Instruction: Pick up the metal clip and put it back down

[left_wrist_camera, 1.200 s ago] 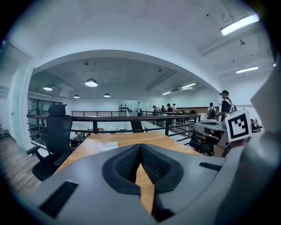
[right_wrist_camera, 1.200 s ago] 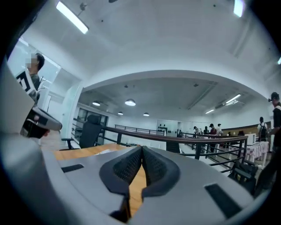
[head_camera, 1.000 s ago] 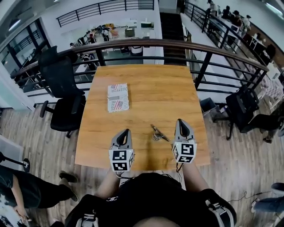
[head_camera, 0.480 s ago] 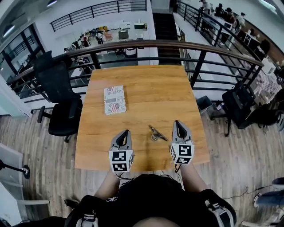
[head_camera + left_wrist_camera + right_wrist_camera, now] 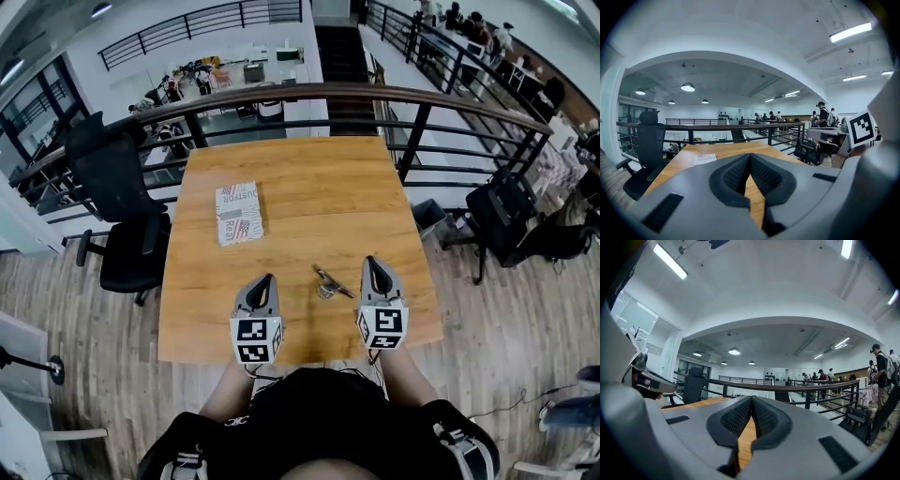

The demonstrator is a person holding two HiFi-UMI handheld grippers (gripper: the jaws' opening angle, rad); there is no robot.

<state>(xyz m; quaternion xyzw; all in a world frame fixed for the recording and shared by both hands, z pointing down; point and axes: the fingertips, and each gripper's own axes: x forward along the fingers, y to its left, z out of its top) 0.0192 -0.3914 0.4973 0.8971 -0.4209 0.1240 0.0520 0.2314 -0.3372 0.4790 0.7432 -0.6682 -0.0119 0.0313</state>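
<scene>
Clip: the metal clip (image 5: 333,281) lies flat on the counter (image 5: 309,183), near its near edge. It sits between the two grippers, closer to the right one, and nothing touches it. Neither gripper view shows it.
Left gripper: the left gripper (image 5: 265,278) is over the near edge of the counter, pointing away from the person, left of the clip and apart from it.
Left fingers: in the left gripper view the fingers (image 5: 736,174) meet at their tips. Only the wood of the counter shows in the slit below, and they hold nothing.
Right gripper: the right gripper (image 5: 372,262) is just right of the clip, not touching it, and also points away from the person.
Right fingers: in the right gripper view the fingers (image 5: 767,418) are closed tip to tip, with nothing between them.
Booklet: a printed booklet (image 5: 238,213) lies flat on the left half of the counter, well beyond the left gripper.
Railing: a dark railing (image 5: 375,94) runs just past the far edge of the counter.
Chairs: one black chair (image 5: 117,178) stands left of the counter and another (image 5: 497,211) stands to its right.
People: people (image 5: 820,112) stand far off by the railing.
</scene>
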